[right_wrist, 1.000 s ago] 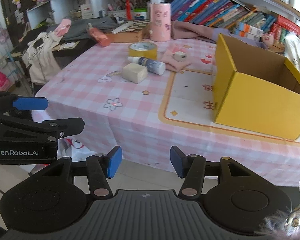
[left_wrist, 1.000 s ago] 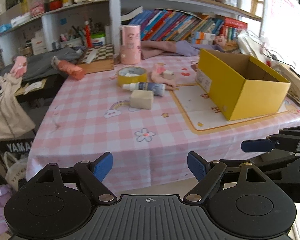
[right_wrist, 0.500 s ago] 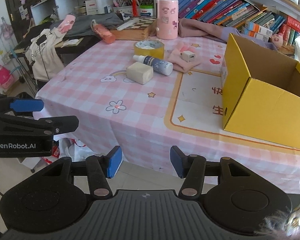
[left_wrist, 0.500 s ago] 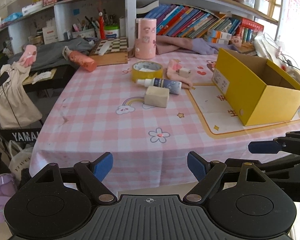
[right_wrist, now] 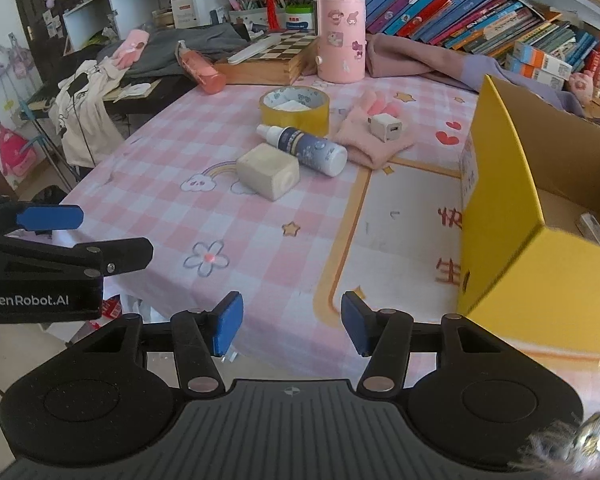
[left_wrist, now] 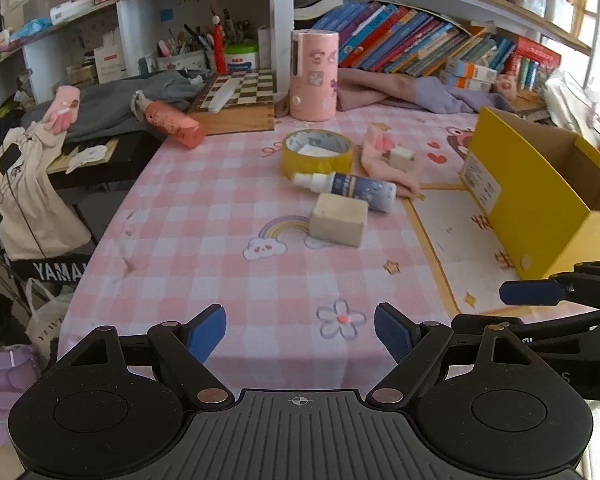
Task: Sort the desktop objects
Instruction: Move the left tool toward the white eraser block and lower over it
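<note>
Grippers, left [left_wrist: 300,330] and right [right_wrist: 292,322], tilt down over table edge [left_wrist: 260,352], jaws apart, empty.

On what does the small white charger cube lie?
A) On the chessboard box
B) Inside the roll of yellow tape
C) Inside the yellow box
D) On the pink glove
D: in the right wrist view the white charger cube rests on top of the pink glove, to the right of the tape roll and apart from the yellow box.
</note>
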The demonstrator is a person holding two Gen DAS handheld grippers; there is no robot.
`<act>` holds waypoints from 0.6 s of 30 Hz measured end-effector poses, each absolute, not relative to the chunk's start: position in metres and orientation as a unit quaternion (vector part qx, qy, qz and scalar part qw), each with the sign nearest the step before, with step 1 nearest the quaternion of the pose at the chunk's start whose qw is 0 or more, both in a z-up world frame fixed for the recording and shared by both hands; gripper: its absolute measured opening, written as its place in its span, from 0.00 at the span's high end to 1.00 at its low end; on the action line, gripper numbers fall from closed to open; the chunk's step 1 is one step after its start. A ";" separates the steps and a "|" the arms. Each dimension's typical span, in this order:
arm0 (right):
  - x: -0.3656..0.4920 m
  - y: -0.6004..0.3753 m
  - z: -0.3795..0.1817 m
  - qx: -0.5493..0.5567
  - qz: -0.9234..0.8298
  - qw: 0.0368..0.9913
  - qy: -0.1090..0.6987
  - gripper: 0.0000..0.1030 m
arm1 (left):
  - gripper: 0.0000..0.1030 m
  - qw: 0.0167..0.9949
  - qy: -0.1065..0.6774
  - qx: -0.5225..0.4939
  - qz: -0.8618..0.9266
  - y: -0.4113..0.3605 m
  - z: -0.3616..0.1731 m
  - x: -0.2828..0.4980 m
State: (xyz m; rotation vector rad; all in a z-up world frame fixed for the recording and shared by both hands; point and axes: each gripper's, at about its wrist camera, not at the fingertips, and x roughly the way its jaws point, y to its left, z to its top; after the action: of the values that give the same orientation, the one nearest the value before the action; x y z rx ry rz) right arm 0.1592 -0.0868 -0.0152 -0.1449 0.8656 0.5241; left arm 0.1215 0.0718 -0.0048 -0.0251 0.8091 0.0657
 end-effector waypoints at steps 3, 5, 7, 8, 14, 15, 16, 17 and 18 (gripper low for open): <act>0.173 -0.085 -0.015 -0.070 0.257 0.871 0.412 0.50 | 0.18 0.919 0.392 -0.010 0.040 0.073 -0.003 0.134; 0.181 -0.084 -0.015 -0.069 0.261 0.871 0.410 0.50 | 0.18 0.919 0.391 -0.009 0.045 0.074 -0.002 0.141; 0.190 -0.082 -0.015 -0.069 0.266 0.871 0.408 0.50 | 0.18 0.920 0.390 -0.009 0.049 0.075 0.000 0.149; 0.193 -0.080 -0.015 -0.069 0.268 0.870 0.407 0.50 | 0.18 0.920 0.389 -0.008 0.051 0.075 0.000 0.152; 0.215 -0.076 -0.012 -0.064 0.269 0.876 0.396 0.50 | 0.18 0.919 0.390 -0.003 0.058 0.078 0.000 0.168; 0.219 -0.076 -0.011 -0.062 0.267 0.878 0.393 0.50 | 0.18 0.919 0.390 -0.002 0.059 0.078 0.000 0.171; 0.222 -0.076 -0.011 -0.060 0.265 0.879 0.391 0.50 | 0.18 0.918 0.392 -0.002 0.061 0.079 -0.001 0.173; 0.226 -0.076 -0.011 -0.057 0.263 0.880 0.391 0.50 | 0.19 0.917 0.394 -0.002 0.062 0.080 -0.001 0.175; 0.230 -0.076 -0.011 -0.055 0.262 0.880 0.392 0.50 | 0.19 0.917 0.395 -0.003 0.062 0.081 -0.002 0.178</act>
State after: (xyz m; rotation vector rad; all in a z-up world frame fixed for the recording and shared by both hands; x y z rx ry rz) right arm 0.2305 -0.0761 -0.0105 -0.1152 0.8160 0.5452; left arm 0.1778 0.0807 -0.0020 -0.0070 0.8117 0.1277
